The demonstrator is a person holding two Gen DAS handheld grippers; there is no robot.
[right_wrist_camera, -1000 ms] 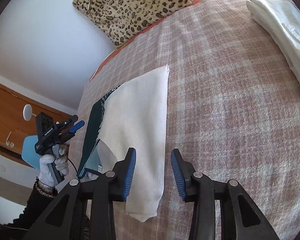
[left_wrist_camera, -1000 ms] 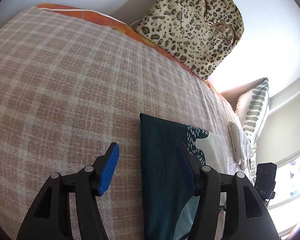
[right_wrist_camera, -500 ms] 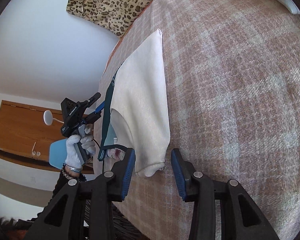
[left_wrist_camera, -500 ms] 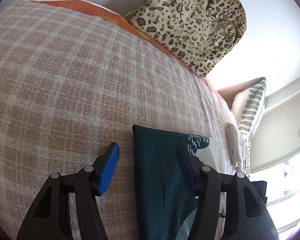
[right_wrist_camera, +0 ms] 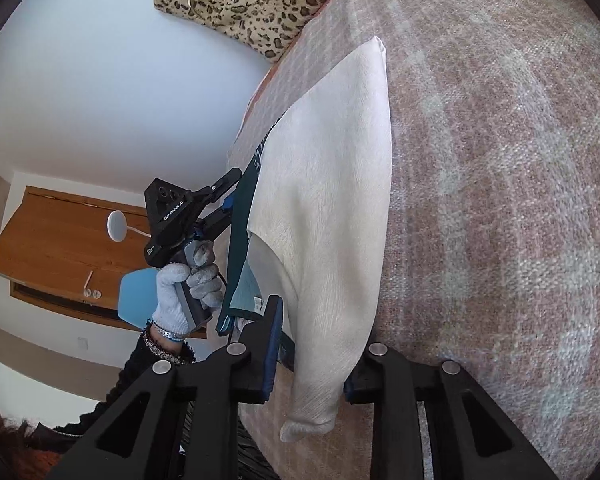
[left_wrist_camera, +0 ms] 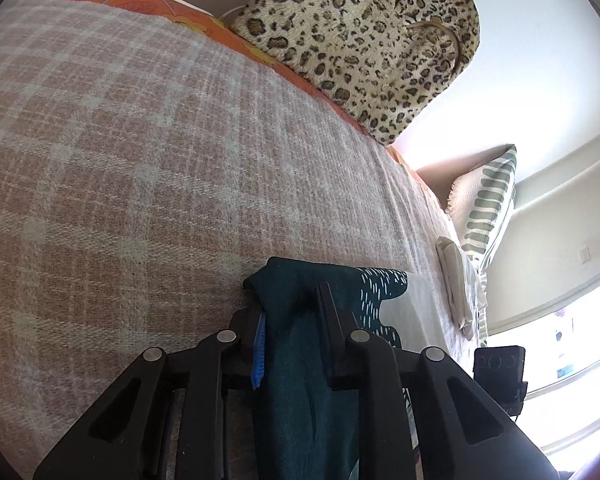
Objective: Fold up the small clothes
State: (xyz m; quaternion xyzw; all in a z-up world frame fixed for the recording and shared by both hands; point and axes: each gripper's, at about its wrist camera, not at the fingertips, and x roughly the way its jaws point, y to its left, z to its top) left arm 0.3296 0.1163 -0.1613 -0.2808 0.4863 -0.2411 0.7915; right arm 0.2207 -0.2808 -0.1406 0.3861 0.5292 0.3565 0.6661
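- Black left gripper, blue pads: jaws closing, pinched on the dark-teal edge of the garment — fabric bunches up between the fingers.
- Right gripper: jaws closing, cream side of the garment between them; the left pad touches the cloth, while contact at the right pad cannot be told.
- Garment: lies flat on the plaid blanket near the bed edge. Teal half with white dashes faces the left gripper, cream half the right. One cream corner hangs over the edge below the right gripper.
- Left hand, in a white knit glove, holds the left gripper's handle — seen from the right wrist view, beside the garment's teal edge.
- Beyond the garment: folded white cloth farther along the blanket, then a striped cushion.
- Leopard-print bag leans against the wall at the far side of the bed.
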